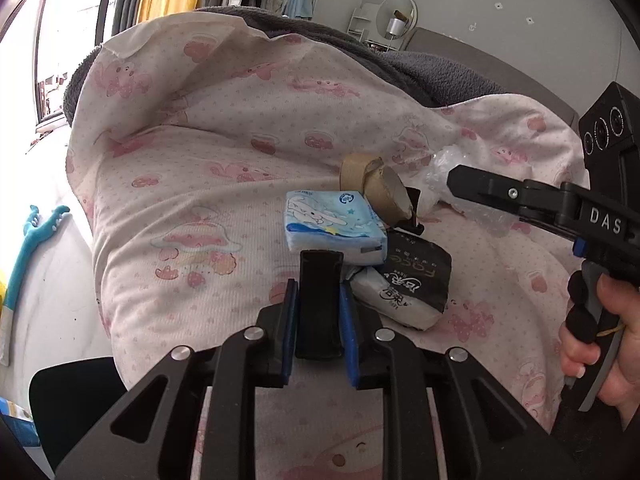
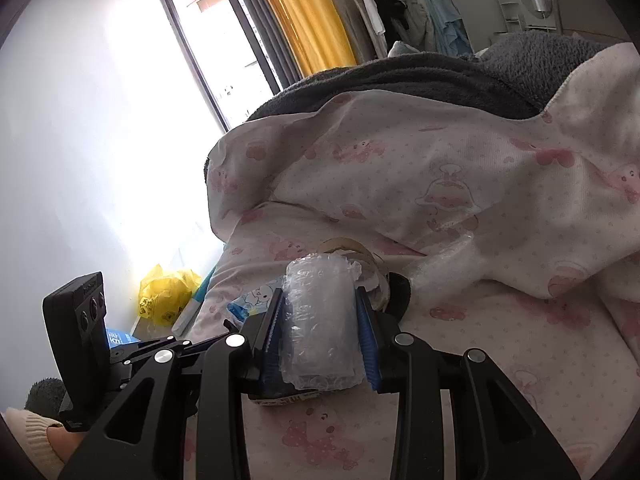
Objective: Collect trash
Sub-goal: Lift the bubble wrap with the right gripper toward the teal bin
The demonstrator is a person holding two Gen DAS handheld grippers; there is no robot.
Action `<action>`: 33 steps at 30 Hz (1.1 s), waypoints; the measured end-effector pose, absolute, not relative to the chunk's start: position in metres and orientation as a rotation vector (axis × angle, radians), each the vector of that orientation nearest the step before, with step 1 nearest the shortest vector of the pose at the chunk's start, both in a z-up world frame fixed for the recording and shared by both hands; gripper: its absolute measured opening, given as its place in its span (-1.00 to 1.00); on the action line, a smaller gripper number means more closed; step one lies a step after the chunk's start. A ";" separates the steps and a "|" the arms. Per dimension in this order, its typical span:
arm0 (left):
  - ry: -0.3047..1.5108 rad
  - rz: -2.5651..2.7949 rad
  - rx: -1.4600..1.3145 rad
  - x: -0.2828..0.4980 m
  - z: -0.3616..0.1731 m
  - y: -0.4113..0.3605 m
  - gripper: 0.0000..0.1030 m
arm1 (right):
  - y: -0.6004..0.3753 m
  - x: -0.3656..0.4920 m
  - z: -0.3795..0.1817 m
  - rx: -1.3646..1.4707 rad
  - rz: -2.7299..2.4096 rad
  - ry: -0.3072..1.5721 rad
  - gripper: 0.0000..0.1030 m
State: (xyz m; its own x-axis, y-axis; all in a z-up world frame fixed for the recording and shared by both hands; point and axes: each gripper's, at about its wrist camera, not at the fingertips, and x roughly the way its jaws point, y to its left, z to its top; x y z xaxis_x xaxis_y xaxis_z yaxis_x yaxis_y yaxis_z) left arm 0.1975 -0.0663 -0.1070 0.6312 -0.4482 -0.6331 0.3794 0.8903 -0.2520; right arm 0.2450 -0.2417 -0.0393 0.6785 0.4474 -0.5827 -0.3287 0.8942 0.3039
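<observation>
While the right tool (image 2: 320,328) clamps bubble wrap (image 2: 318,320), the left tool (image 1: 318,312) pinches a black strip (image 1: 320,304).

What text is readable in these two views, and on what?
"DAS": white letters on the right gripper body.
"FACE": on the black tissue pack, seen upside down; its Chinese characters are too distorted to read.
Blue tissue pack: small print unreadable.
Blue box on the floor: white print too blurred.
</observation>
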 end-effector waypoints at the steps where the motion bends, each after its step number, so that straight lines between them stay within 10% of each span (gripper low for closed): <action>1: 0.750 -0.477 -0.099 0.197 -0.107 -0.065 -0.57 | -0.239 0.246 -0.039 0.177 0.444 0.702 -0.32; 33: 0.872 -0.264 -0.082 0.175 -0.126 0.067 -0.57 | -0.076 0.238 -0.015 0.016 0.613 0.683 -0.32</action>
State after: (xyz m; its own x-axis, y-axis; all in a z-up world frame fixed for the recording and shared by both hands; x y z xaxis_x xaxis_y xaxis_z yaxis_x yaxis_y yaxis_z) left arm 0.1747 0.0667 -0.1257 0.6132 -0.2620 -0.7452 0.1950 0.9644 -0.1786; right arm 0.2377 -0.0758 -0.0155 0.6080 0.5353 -0.5863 -0.5253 0.8250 0.2084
